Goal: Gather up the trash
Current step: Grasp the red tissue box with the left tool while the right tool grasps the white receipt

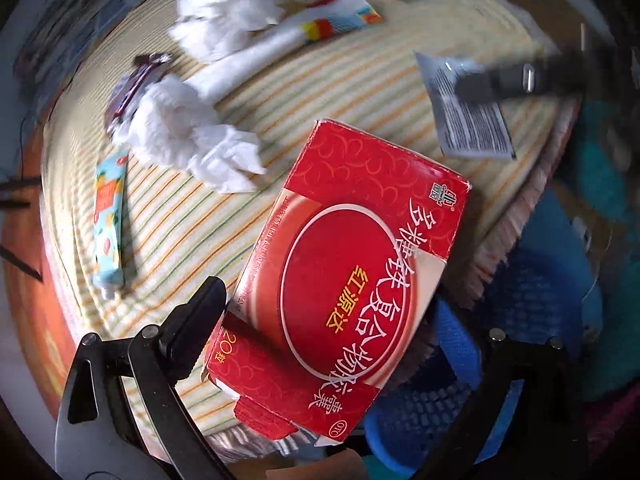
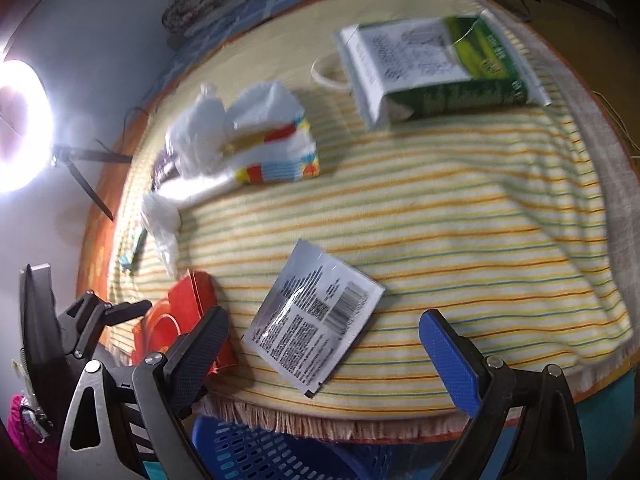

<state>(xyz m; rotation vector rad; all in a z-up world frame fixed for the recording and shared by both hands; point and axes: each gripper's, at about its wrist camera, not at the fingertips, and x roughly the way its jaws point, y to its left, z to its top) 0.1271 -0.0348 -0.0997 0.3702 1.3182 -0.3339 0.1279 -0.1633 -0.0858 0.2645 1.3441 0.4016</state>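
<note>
Left gripper (image 1: 344, 344) jaws wide apart around red medicine box (image 1: 348, 264), over blue basket (image 1: 432, 412). Right gripper (image 2: 324, 344) jaws apart above grey sachet (image 2: 316, 320) on striped bench (image 2: 460, 216).

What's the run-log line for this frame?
left gripper: open, red box between jaws | right gripper: open over silver sachet | blue basket: below

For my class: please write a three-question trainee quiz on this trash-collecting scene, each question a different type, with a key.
1. True or false: the red box lies entirely on the striped cloth.
2. What lies between the right hand-held gripper fingers? A) grey sachet B) green carton C) crumpled tissue
3. What colour is the basket below the table edge?

Key: 1 false, it overhangs the edge; 2 A; 3 blue.
</note>
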